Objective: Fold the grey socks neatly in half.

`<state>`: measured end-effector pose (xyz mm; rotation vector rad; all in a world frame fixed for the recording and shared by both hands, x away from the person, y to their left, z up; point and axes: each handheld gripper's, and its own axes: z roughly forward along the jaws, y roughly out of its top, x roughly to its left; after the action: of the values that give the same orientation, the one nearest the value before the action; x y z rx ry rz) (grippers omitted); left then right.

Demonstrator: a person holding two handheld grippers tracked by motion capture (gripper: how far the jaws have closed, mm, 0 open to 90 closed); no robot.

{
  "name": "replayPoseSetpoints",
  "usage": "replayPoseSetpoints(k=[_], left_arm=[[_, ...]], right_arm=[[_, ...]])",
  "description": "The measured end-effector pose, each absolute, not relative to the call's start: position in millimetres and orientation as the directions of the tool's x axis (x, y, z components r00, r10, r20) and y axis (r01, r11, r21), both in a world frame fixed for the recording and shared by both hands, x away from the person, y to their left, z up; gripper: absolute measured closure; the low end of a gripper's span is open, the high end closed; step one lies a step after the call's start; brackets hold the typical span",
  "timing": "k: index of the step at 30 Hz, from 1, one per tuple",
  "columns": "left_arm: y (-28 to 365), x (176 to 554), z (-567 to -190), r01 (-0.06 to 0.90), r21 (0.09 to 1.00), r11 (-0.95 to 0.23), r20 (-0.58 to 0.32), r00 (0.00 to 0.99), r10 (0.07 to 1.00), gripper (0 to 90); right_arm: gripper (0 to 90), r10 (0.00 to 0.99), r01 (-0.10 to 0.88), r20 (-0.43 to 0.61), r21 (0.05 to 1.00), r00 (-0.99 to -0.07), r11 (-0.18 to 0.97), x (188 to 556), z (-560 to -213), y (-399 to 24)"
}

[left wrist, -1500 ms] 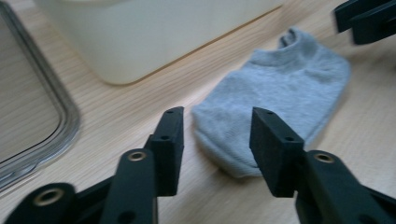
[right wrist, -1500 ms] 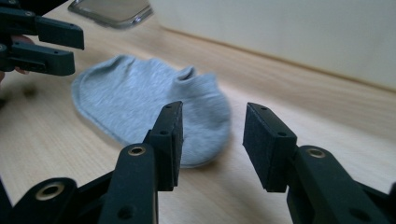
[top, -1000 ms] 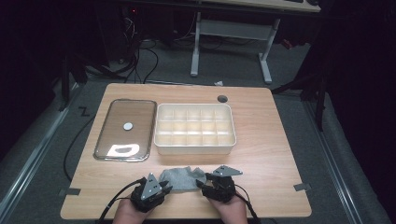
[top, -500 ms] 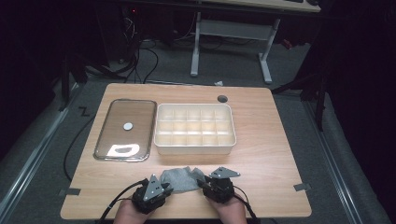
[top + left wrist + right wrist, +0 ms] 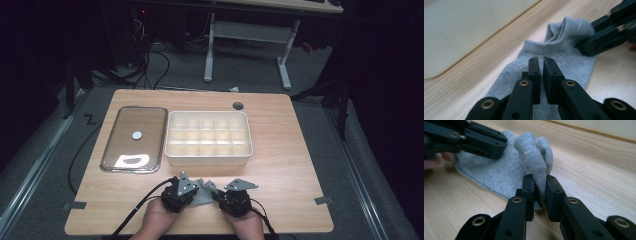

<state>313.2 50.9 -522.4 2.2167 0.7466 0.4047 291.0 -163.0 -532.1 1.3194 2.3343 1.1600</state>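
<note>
Grey sock (image 5: 506,170) without readable markings, pinched by right gripper (image 5: 539,185).

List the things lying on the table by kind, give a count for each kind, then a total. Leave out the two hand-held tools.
Sock: 1
Tray with compartments: 1
Glass lid: 1
Total: 3

Both tongs, left (image 5: 196,188) and right (image 5: 218,196), meet over a grey sock (image 5: 203,192) near the table's (image 5: 290,150) front edge.
</note>
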Motion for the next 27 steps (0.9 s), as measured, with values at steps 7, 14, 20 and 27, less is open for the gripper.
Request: replayPoseSetpoints(k=[7,14,20,27], left_arm=[[50.6,308.6,-529.0,0.362,0.747,-0.558,0.090,0.776,0.624,87.4],[44.0,304.7,-530.7,0.347,0.756,-0.555,0.097,0.780,0.619,87.4],[36.1,301.8,-531.4,0.329,0.759,-0.561,0.109,0.786,0.608,87.1],[56.1,304.1,-517.2,0.353,0.793,-0.496,0.068,0.759,0.648,64.1]], right_arm=[[82.2,0.780,0.615,0.217,0.745,-0.588,0.257,287.0,-528.1,-166.8],[83.4,0.708,0.571,0.297,0.801,-0.641,0.182,278.3,-511.4,-169.7],[83.6,0.691,0.549,0.301,0.819,-0.657,0.166,273.6,-505.7,-165.8],[83.3,0.734,0.555,0.289,0.820,-0.614,0.141,276.3,-508.0,-179.1]])
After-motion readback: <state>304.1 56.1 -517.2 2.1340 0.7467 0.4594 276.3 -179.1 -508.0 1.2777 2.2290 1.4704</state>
